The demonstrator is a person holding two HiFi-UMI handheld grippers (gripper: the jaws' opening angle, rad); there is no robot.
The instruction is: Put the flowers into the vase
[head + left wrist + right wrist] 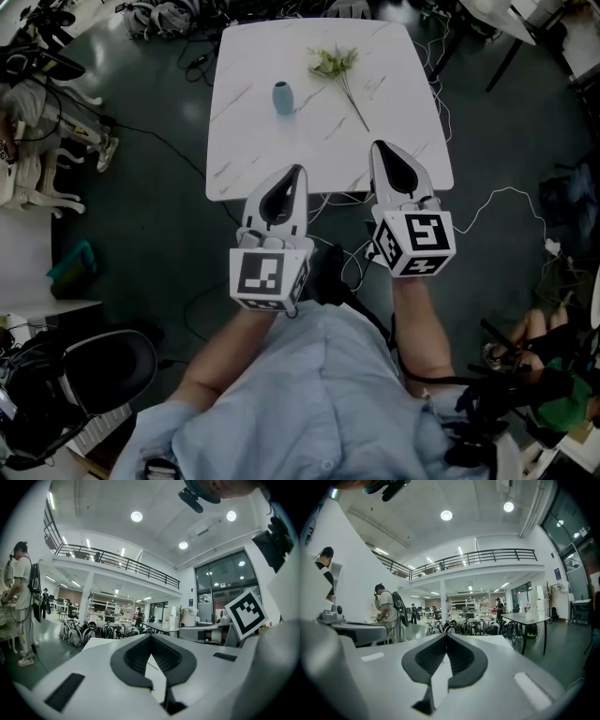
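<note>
Square white table with grey marble-like veining [253, 159], smooth-topped. At its near edge, 6 o'clock, the left gripper [298, 172] and right gripper [379, 148] (white moulded shells, dark ribbed pads) are both clenched on nothing, apparently poised for the reach. The thin-stemmed, pale-green flower sprig [339, 75] lies flat at 1 o'clock, ungrasped; the small rounded blue vase [282, 97] stands upright at 11 o'clock, mouth up for the stems.

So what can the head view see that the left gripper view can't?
Only the head view shows the blue vase and the flowers lying near it, not touching. Only the left gripper view shows the balcony railing, the ceiling lights, the row of bikes and a person standing by. Both show the white table and the left gripper, jaws together and empty.
</note>
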